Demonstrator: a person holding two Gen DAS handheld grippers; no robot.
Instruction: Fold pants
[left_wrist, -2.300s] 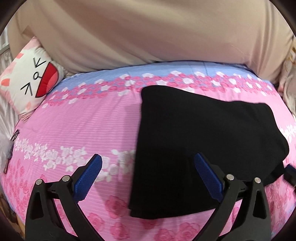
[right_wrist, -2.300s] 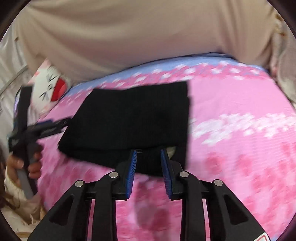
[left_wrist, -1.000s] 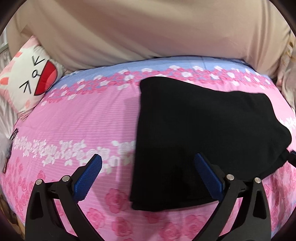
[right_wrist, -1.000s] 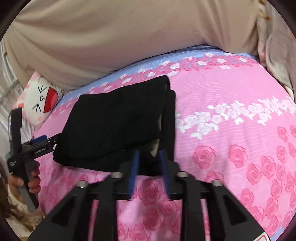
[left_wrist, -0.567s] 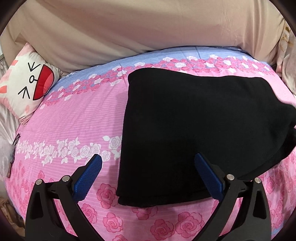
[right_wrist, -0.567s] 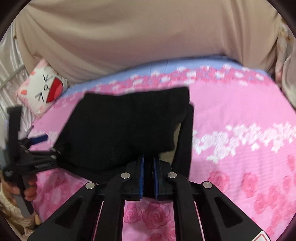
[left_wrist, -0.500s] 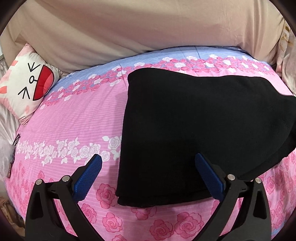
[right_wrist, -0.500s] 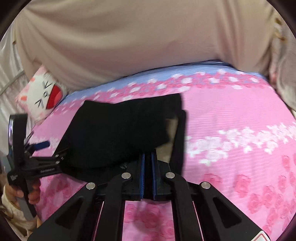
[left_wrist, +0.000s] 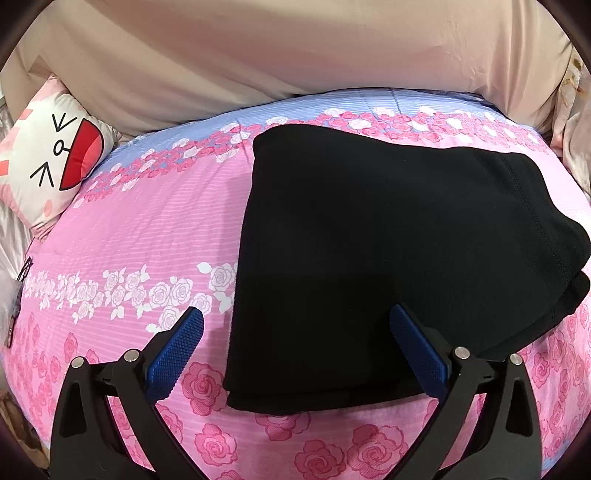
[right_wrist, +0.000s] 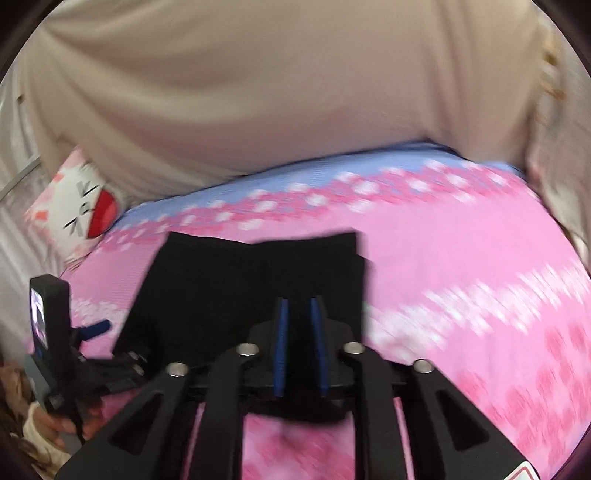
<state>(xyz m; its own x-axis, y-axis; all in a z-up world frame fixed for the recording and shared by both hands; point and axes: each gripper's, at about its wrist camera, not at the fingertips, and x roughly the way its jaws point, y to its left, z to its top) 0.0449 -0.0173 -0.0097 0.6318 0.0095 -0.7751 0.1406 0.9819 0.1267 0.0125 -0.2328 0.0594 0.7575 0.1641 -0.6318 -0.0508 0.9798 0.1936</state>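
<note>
Here the black pants (left_wrist: 388, 251) lie folded on the bed (left_wrist: 147, 229); the right tool (right_wrist: 298, 354) pinches their near edge and could drag layers askew, while the left tool (left_wrist: 295, 354) gapes empty.

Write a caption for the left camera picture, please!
Open left gripper poised at the near edge of folded black pants on a pink rose-print bedspread, cartoon pillow behind.
</note>
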